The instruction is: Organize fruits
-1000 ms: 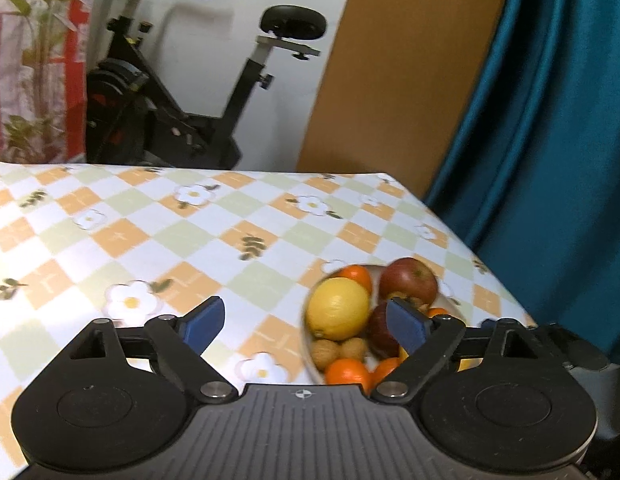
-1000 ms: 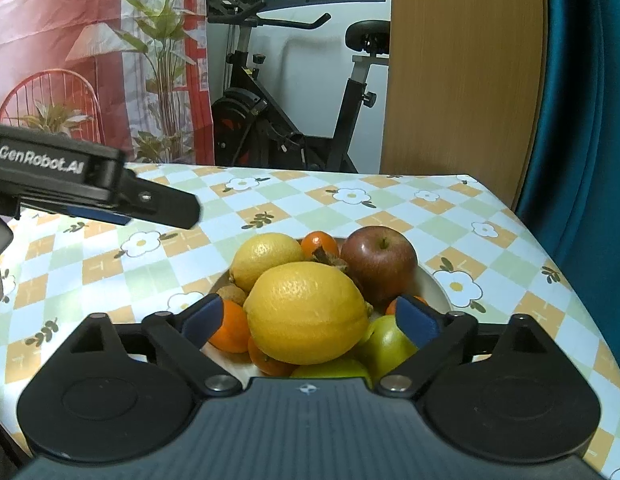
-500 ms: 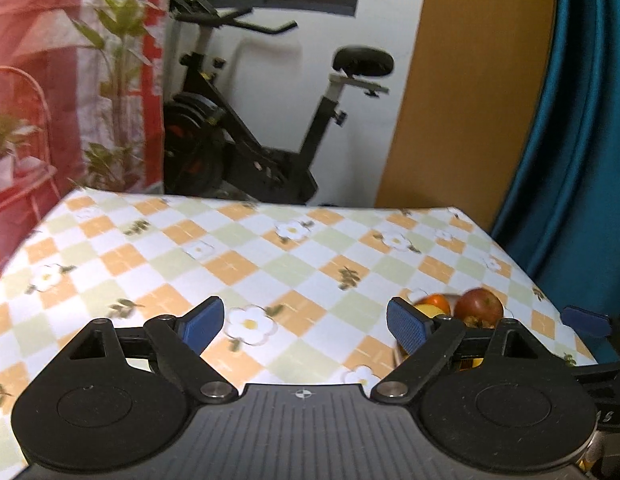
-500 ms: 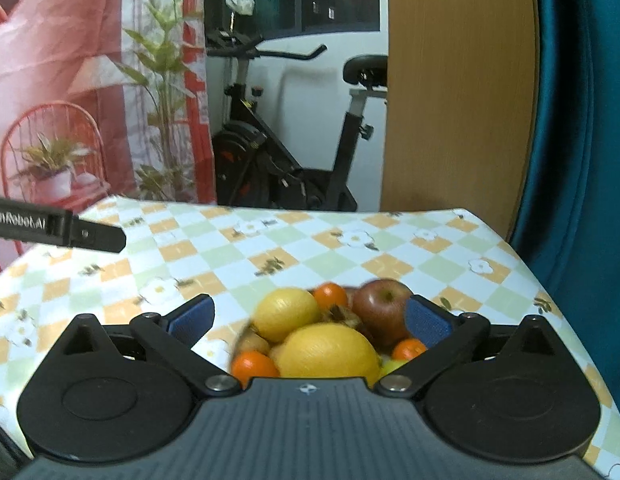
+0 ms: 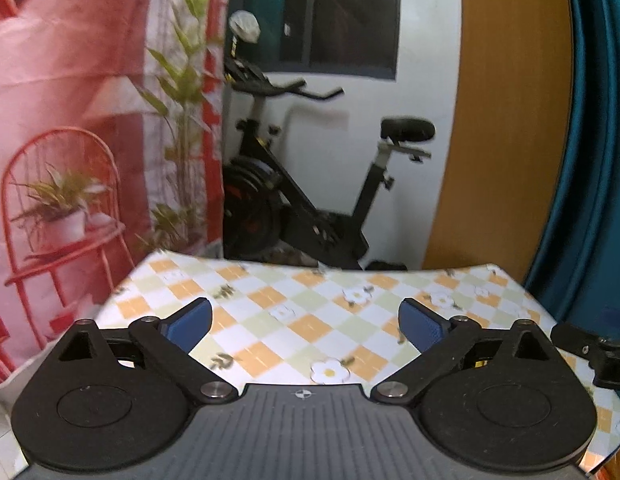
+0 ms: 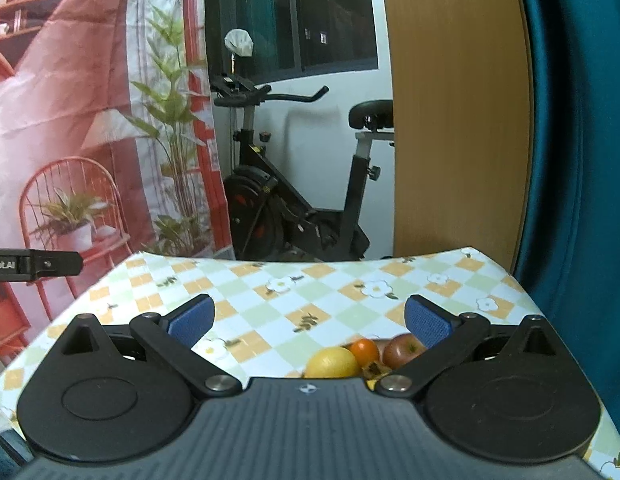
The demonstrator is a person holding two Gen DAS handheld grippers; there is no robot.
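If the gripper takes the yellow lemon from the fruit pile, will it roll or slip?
The lemon looks rounded, so it would probably roll if set loose on the flat tablecloth. Its skin looks smooth, so it may slip somewhat. The small orange fruit and red apple beside it could shift once it leaves.

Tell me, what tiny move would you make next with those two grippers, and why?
Probably tip the right gripper down toward the fruit. Its pads are apart with nothing between them, and the lemon, small orange and apple sit just below it, half hidden by its body. The left gripper, its jaws opening and empty, faces only bare tablecloth, so it seems worse placed.
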